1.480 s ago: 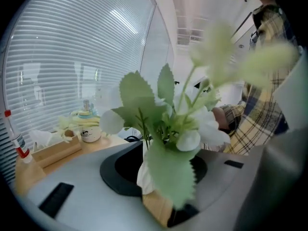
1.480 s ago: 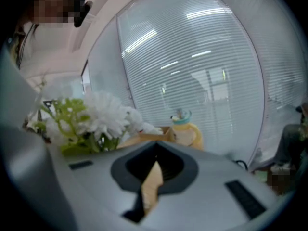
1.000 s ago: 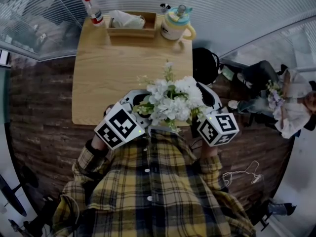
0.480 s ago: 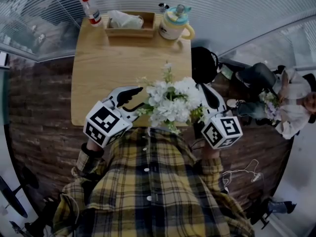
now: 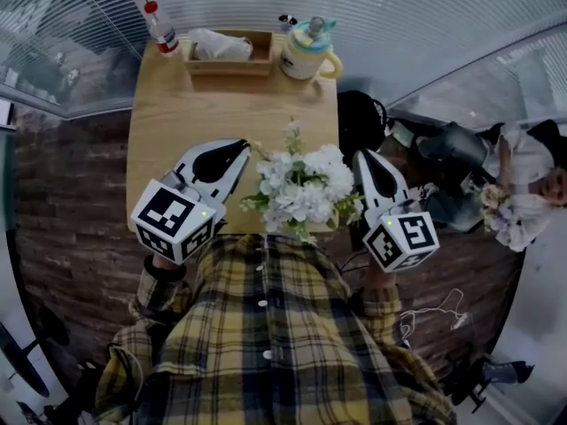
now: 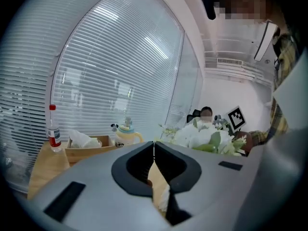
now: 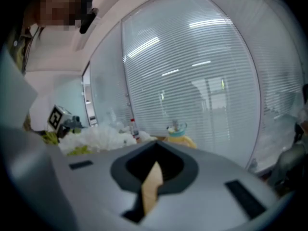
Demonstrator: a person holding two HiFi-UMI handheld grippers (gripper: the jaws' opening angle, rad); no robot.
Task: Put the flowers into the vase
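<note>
A bunch of white flowers with green leaves (image 5: 301,187) stands at the near edge of the wooden table (image 5: 186,104); no vase shows beneath the blooms. My left gripper (image 5: 243,152) is just left of the bunch and apart from it. Its jaws have just been closing and now meet with nothing between them. In the left gripper view (image 6: 154,146) the flowers (image 6: 202,137) lie off to the right. My right gripper (image 5: 365,160) sits at the bunch's right side, jaws together and empty. The right gripper view (image 7: 157,143) has the flowers (image 7: 96,136) at its left.
At the table's far edge stand a red-capped bottle (image 5: 160,27), a wooden tissue box (image 5: 227,50) and a yellow mug with a teal lid (image 5: 309,48). A dark chair (image 5: 359,118) and a seated person (image 5: 523,184) are to the right. Blinds cover the windows.
My left gripper has drawn away from the flowers to the left and its open jaws have shut. The right gripper has barely shifted.
</note>
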